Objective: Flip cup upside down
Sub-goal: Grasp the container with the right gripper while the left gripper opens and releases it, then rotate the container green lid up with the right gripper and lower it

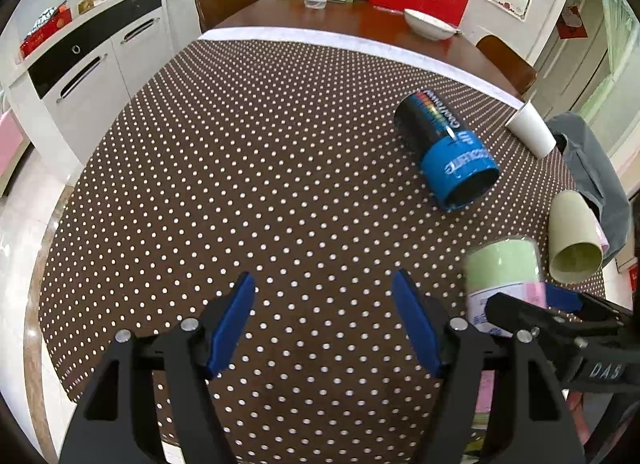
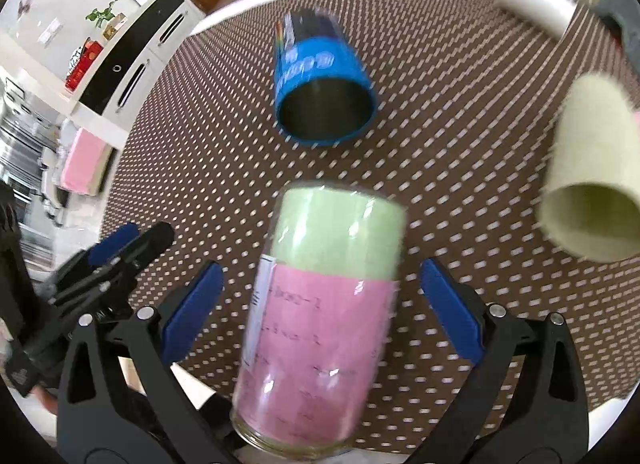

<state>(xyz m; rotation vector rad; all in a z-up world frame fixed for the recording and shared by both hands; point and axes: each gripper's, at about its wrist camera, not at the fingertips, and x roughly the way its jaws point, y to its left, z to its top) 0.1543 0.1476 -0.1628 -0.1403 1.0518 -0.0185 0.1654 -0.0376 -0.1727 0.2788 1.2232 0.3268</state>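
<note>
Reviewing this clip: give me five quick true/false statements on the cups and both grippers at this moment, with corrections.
1. The blue and black cup stands upright. False: it lies on its side on the dotted tablecloth.
2. The left gripper is open with nothing between its fingers. True.
3. The right gripper is clamped shut on the green and pink glass. False: its fingers stand apart from the glass on both sides.
4. The pale green cup lies on its side. True.
5. A white paper cup lies near the cloth's far edge. True.
</note>
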